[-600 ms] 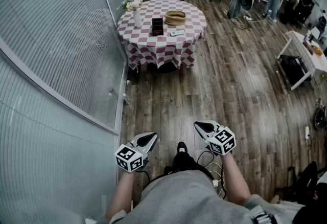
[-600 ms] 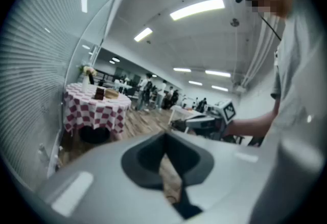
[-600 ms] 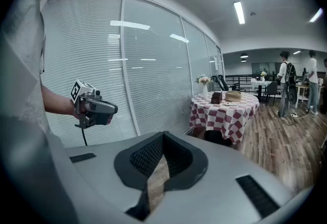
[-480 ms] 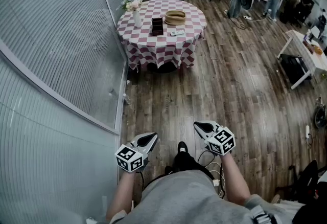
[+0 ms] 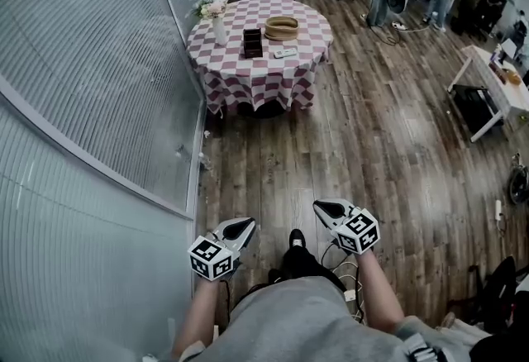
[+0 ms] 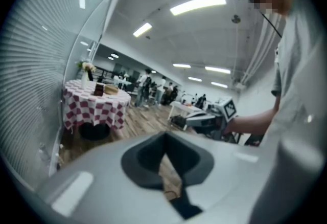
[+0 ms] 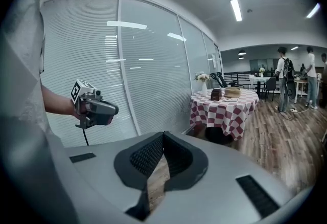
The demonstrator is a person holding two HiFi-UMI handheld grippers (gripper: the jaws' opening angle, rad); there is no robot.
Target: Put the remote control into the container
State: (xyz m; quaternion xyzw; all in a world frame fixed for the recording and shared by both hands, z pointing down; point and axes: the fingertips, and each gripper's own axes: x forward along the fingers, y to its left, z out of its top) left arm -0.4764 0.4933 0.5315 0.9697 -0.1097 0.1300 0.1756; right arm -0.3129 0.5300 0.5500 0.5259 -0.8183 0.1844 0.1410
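The remote control (image 5: 285, 53) lies flat on the checked round table (image 5: 248, 75), well away from me across the wooden floor (image 5: 364, 145). It sits just in front of the round basket (image 5: 282, 27) and near the dark box (image 5: 253, 43), inside neither. I have my left gripper (image 5: 246, 223) and right gripper (image 5: 321, 207) held low by the person's waist, each with its jaws closed together on nothing, both pointing towards that table.
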